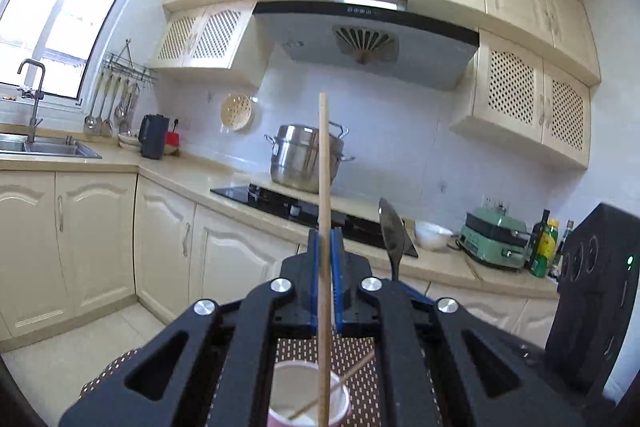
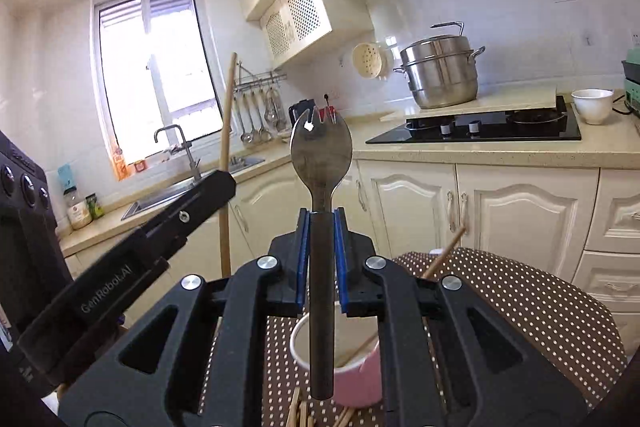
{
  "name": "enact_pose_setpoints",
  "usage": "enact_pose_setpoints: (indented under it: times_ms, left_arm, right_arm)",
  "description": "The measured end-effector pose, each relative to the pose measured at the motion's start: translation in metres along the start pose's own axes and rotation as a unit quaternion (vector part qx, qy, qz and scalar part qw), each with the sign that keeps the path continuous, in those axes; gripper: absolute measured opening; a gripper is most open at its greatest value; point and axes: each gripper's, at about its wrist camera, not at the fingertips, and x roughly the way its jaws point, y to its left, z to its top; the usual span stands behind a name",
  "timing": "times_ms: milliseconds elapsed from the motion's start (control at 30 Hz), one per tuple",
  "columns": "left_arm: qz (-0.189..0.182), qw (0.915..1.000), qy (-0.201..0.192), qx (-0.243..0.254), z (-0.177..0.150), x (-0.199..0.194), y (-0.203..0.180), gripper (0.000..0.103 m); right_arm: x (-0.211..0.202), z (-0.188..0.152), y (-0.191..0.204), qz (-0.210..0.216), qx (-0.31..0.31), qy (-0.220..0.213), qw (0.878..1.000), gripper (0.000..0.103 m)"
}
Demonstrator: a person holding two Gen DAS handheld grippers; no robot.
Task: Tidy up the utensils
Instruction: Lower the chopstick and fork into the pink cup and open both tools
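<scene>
Chopstick [image 1: 324, 187] clamped between fingers [image 1: 314, 267]

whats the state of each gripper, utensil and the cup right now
left gripper: shut on a wooden chopstick, held upright above the cup
right gripper: shut on a metal spork, head up
pink cup: upright on the dotted cloth, one chopstick leaning inside
loose chopsticks: lying on the cloth beside the cup

1 pink cup [image 2: 352, 367], 1 metal spork [image 2: 321, 155], several wooden chopsticks [image 1: 325, 211].
</scene>
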Motion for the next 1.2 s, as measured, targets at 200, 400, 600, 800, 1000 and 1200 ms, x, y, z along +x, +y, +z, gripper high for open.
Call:
enact_pose_setpoints:
  times_ms: [200, 400, 600, 800, 1000, 1200]
  left_arm:
    - [0.002, 0.9997, -0.024, -0.002, -0.009, 0.027, 0.008, 0.006]
    - [0.007, 0.9997, -0.016, -0.017, -0.027, 0.041, 0.025, 0.006]
    - [0.011, 0.9996, 0.0, -0.026, -0.042, 0.045, 0.036, 0.006]
    - [0.012, 0.9995, 0.016, -0.026, -0.046, 0.041, 0.038, 0.033]
    - [0.022, 0.999, 0.03, -0.024, -0.044, 0.03, 0.042, 0.035]
    - [0.043, 0.9974, 0.054, -0.019, -0.037, 0.017, 0.046, 0.046]
  right_arm:
    - [0.018, -0.014, -0.008, -0.005, 0.002, -0.015, 1.0, 0.012]
    - [0.027, -0.031, -0.014, -0.01, -0.001, -0.018, 1.0, 0.012]
    - [0.03, -0.046, -0.014, -0.014, -0.013, -0.013, 1.0, 0.012]
    - [0.027, -0.051, -0.011, -0.016, -0.021, -0.008, 1.0, 0.012]
    - [0.021, -0.053, -0.01, -0.019, -0.022, -0.002, 1.0, 0.013]
    - [0.016, -0.054, -0.006, -0.024, -0.025, 0.014, 0.999, 0.014]
